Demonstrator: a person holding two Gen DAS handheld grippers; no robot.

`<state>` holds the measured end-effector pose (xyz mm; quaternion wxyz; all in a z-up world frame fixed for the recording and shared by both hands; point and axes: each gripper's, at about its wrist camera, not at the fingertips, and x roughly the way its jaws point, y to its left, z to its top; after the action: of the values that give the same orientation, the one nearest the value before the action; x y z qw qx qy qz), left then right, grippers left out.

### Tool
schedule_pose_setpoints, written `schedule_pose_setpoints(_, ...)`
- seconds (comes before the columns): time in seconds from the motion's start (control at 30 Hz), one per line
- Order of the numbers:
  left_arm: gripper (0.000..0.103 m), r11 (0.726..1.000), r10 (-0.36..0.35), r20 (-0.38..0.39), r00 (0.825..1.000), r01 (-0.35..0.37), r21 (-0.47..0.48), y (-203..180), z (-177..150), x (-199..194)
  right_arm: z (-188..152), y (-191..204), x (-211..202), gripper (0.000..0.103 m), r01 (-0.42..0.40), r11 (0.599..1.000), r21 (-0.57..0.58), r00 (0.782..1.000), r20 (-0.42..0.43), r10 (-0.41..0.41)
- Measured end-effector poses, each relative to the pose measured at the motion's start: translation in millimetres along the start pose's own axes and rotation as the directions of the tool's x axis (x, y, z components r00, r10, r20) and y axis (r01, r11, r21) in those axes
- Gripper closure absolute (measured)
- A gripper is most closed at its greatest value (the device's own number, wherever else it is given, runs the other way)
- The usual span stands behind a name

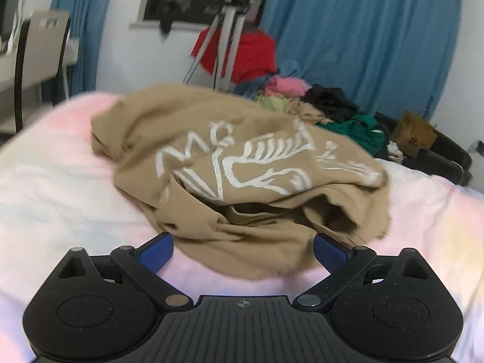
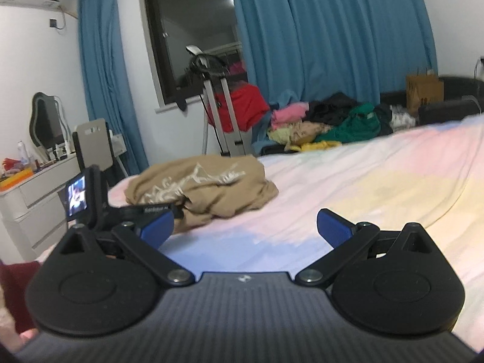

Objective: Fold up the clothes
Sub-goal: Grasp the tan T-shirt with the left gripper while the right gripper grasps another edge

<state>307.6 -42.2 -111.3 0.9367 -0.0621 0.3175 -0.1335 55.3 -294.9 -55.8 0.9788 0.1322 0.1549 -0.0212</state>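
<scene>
Bed, pastel sheet in pink, white, pale yellow and blue bands, carries all task items. Tan garment, white embroidered skeleton-like design on top, lies crumpled in a loose heap toward the bed's left side edge; folds and an open hollow face the left wrist camera. Left gripper: blue-padded fingers spread wide, the near hem of the tan garment lying between them, pads not pressing on the cloth. Right gripper: fingers likewise spread wide, nothing between them, only bare sheet ahead; the tan garment sits well apart, ahead and to its left. Left gripper's body, with a small lit screen, shows in the right wrist view just beside the garment's near edge. Pile of mixed clothes, pink, green, black and yellow, lies beyond the bed's far edge. Background: blue curtains, dark window, metal stand draped with red cloth, white dresser with mirror beyond the left side edge.
</scene>
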Motion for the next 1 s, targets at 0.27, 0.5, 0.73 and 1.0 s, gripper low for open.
schedule_pose_setpoints(0.27,0.085,0.992,0.033,0.063,0.998,-0.025,-0.124,19.5,8.5,3.2,-22.3,-15.2,43.9,0.0,0.001,0.996,0.091,0.997,-0.082,0.006)
schedule_pose_setpoints(0.5,0.088,0.985,-0.042,0.242,0.969,0.08,-0.15,34.4,-8.3,-113.1,-22.8,-6.7,22.3,0.0,-0.013,1.0,0.026,1.0,0.018,0.013)
schedule_pose_setpoints(0.73,0.089,0.986,-0.141,0.332,0.933,0.162,-0.034,33.9,-38.1,-253.9,-18.8,21.5,-15.4,0.0,-0.015,0.994,-0.109,0.993,0.114,0.028)
schedule_pose_setpoints(1.0,0.088,0.981,-0.191,0.31,0.931,0.188,0.039,23.7,-82.1,-366.2,-12.7,75.9,-66.6,0.001,-0.126,0.972,-0.2,0.985,0.093,0.147)
